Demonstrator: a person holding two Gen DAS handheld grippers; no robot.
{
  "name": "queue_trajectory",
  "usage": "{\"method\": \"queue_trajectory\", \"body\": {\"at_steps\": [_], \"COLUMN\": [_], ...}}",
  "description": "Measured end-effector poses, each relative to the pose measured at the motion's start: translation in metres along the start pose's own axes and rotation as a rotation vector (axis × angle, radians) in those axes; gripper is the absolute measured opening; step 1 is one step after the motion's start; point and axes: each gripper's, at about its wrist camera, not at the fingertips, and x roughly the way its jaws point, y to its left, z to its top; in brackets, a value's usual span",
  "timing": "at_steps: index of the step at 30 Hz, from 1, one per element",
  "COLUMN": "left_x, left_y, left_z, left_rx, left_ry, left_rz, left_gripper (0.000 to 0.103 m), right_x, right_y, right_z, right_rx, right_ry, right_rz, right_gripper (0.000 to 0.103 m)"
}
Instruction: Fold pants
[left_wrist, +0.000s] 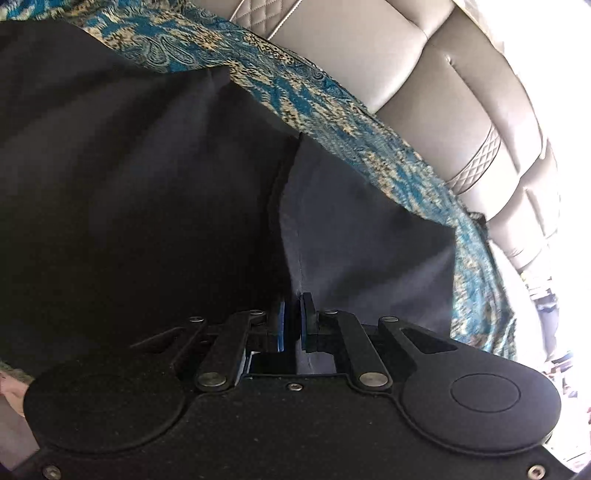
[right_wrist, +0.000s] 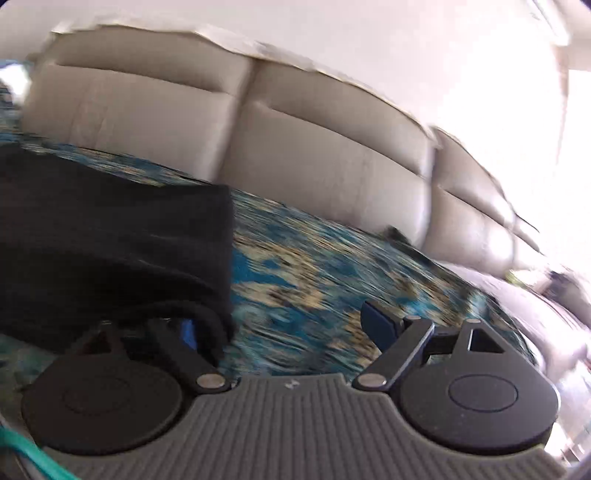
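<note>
Pants (left_wrist: 147, 184) lie dark on the patterned cover (left_wrist: 332, 122) near the sofa back, my left gripper (left_wrist: 291, 325) pinching a fabric fold, my right gripper (right_wrist: 284, 325) spread wide with cloth draped over one finger, which I judge could snag and undo the fold.

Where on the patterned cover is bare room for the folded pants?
Free: the blue-and-tan cover between the pants' right edge and the beige sofa backrest, ahead of the open right gripper. Crowded: leftward, where the left gripper pinches the pants.
</note>
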Motion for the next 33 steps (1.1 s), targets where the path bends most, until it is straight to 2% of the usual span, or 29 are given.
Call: {"method": "queue_trajectory", "body": {"at_steps": [2, 4, 8, 11, 14, 16, 19, 23, 24, 26, 28, 30, 33], "left_x": [-0.001, -0.002, -0.001, -0.004, -0.01, -0.015, -0.017, -0.015, -0.014, -0.013, -0.013, -0.014, -0.016], "left_y": [0.003, 0.006, 0.004, 0.001, 0.003, 0.008, 0.015, 0.021, 0.022, 0.024, 0.027, 0.028, 0.029], "left_z": [-0.002, 0.0, 0.003, 0.004, 0.007, 0.011, 0.019, 0.019, 0.017, 0.015, 0.016, 0.016, 0.015], "left_rx": [0.014, 0.018, 0.033, 0.069, 0.065, 0.067, 0.051, 0.038, 0.038, 0.033, 0.024, 0.016, 0.023], "left_ry": [-0.007, -0.014, -0.026, -0.045, -0.066, -0.09, -0.104, -0.096, -0.093, -0.087, -0.085, -0.084, -0.088], "left_rz": [0.027, 0.049, 0.049, 0.064, 0.048, 0.061, 0.08, 0.071, 0.073, 0.074, 0.068, 0.061, 0.064], "left_gripper": [0.007, 0.007, 0.007, 0.007, 0.007, 0.007, 0.007, 0.007, 0.007, 0.007, 0.007, 0.007, 0.007], "right_x": [-0.004, 0.002, 0.007, 0.004, -0.004, -0.007, -0.015, -0.037, -0.042, -0.044, -0.036, -0.027, -0.019], "right_y": [0.001, 0.0, -0.012, -0.011, -0.009, -0.004, 0.005, 0.003, 0.0, -0.003, 0.006, 0.016, 0.025], "right_z": [-0.001, -0.004, -0.002, 0.001, 0.002, 0.004, 0.009, 0.019, 0.022, 0.027, 0.028, 0.023, 0.017], "right_rx": [0.005, 0.01, 0.104, 0.088, 0.077, 0.058, 0.009, 0.02, 0.038, 0.053, -0.032, -0.132, -0.194], "right_ry": [0.008, 0.065, 0.128, 0.156, 0.132, 0.14, 0.152, 0.125, 0.107, 0.075, 0.076, 0.099, 0.131], "right_rz": [0.087, 0.08, 0.134, 0.195, 0.199, 0.231, 0.354, 0.452, 0.456, 0.378, 0.266, 0.19, 0.179], "right_gripper": [0.085, 0.076, 0.075, 0.079, 0.079, 0.079, 0.08, 0.081, 0.081, 0.079, 0.073, 0.064, 0.062]}}
